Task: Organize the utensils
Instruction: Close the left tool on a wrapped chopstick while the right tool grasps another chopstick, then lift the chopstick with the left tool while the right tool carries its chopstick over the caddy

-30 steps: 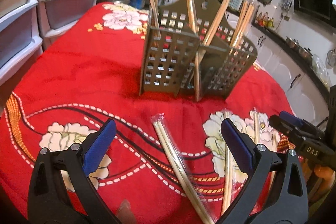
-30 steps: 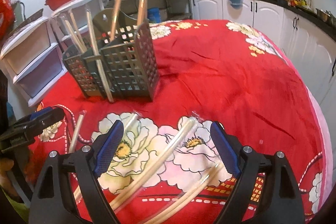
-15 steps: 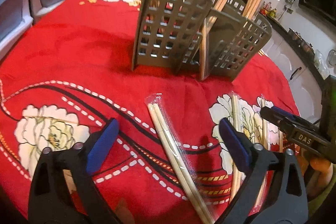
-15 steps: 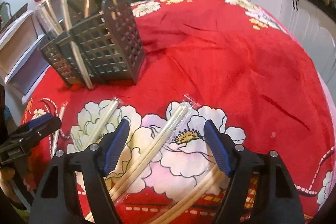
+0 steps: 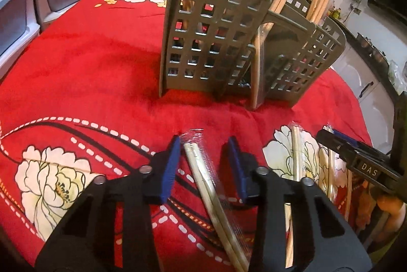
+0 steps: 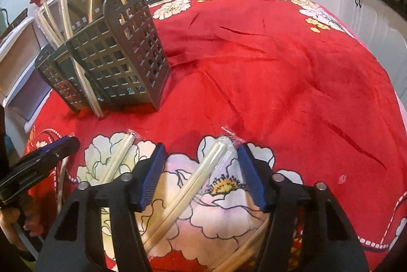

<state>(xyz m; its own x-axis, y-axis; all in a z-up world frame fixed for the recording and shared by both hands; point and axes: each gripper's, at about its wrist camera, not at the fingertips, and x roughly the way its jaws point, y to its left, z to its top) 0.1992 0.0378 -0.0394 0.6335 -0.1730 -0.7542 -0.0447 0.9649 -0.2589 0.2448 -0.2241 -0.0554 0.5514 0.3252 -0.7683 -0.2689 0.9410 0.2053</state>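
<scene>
- The left gripper straddled a wrapped pair of chopsticks lying flat on the red flowered tablecloth. In the left wrist view the pair's long axis ran from about 11 o'clock at its far end to 5 o'clock near the camera, so it crossed the gap at a slant and not square to the pads.
- Those jaws had just been closing and stood narrow. The left blue pad sat just beside the wrapper's far end, while a strip of cloth showed between the pair and the right pad, so I judged nothing was clamped yet.
- The right gripper stood over a second wrapped pair, whose axis ran from about 1 o'clock at the far tip to 7 o'clock. Its jaws had also just been closing but sat at middling width, both pads clear of the sticks.
- Each tool was tilted steeply down toward the cloth, pads low beside its own pair, so neither needed to reach across.
- The grey slotted holder stood upright at about 12 o'clock from the left gripper and about 10 o'clock from the right, well apart from both, already bearing several chopsticks.
- More wrapped pairs lay between the two tools.
- Judged from this, the left was nearer to a grip, though the slant risked the pair pivoting as the pads met it.
</scene>
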